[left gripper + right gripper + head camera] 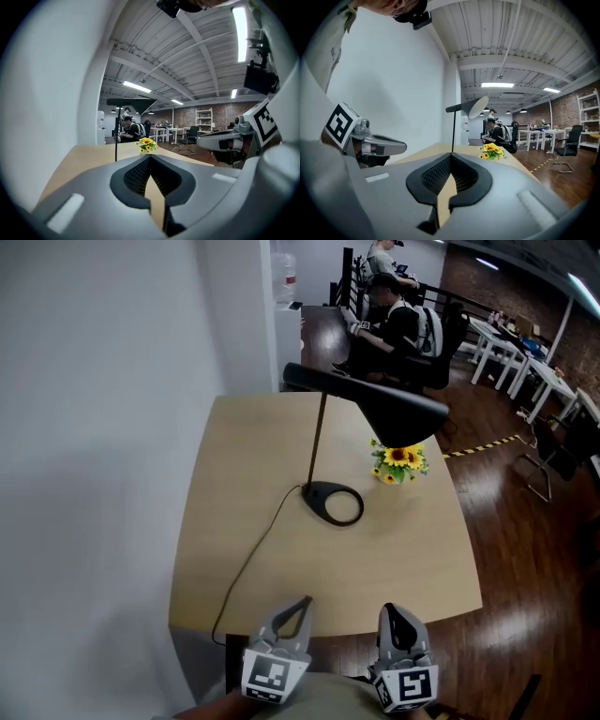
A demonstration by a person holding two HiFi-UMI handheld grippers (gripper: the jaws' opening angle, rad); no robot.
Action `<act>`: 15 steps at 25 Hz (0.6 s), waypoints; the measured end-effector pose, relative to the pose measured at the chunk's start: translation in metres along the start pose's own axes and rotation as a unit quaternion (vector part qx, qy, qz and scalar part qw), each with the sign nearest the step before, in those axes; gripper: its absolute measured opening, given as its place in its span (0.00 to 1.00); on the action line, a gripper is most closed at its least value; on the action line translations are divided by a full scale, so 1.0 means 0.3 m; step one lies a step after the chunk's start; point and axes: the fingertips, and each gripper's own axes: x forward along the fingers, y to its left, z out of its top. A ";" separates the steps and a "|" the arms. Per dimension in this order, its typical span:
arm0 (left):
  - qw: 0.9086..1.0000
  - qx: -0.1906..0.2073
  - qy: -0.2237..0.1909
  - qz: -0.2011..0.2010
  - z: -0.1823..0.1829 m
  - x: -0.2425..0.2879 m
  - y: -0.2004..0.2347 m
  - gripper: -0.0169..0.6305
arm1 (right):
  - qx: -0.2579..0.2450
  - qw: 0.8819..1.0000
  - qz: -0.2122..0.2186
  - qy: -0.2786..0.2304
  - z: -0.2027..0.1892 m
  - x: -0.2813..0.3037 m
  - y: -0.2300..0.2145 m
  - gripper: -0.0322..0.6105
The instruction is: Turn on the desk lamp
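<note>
A black desk lamp stands on the wooden table (244, 474). Its oval base (333, 502) sits mid-table, a thin stem rises from it, and the cone shade (398, 414) hangs over the right side. I see no glow under the shade. The lamp's cord (249, 557) trails to the table's near left edge. The lamp appears far ahead in both gripper views (127, 104) (469, 107). My left gripper (298, 607) (150, 157) and right gripper (393, 617) (451, 157) hover side by side at the table's near edge, both shut with nothing between the jaws.
A small bunch of sunflowers (400, 463) sits under the shade, right of the base. A white wall (103, 427) runs along the table's left side. Beyond the far edge, people sit at desks (394, 320). Dark wood floor (525, 549) lies to the right.
</note>
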 end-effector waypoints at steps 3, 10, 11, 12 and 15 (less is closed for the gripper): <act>1.000 -0.001 0.004 -0.008 -0.014 0.014 0.058 0.02 | 0.003 1.000 -0.007 0.002 -0.006 0.049 0.026 0.05; 1.000 -0.014 0.014 -0.008 -0.050 0.070 0.133 0.02 | -0.003 1.000 -0.006 0.018 -0.004 0.146 0.040 0.05; 1.000 -0.014 0.013 -0.006 -0.049 0.085 0.140 0.02 | -0.005 1.000 -0.003 0.018 -0.003 0.164 0.035 0.05; 1.000 -0.013 0.010 -0.003 -0.046 0.102 0.147 0.02 | -0.005 1.000 0.001 0.016 -0.004 0.184 0.026 0.05; 1.000 -0.012 0.002 0.008 -0.026 0.152 0.159 0.02 | -0.005 1.000 0.012 0.012 -0.012 0.242 -0.008 0.05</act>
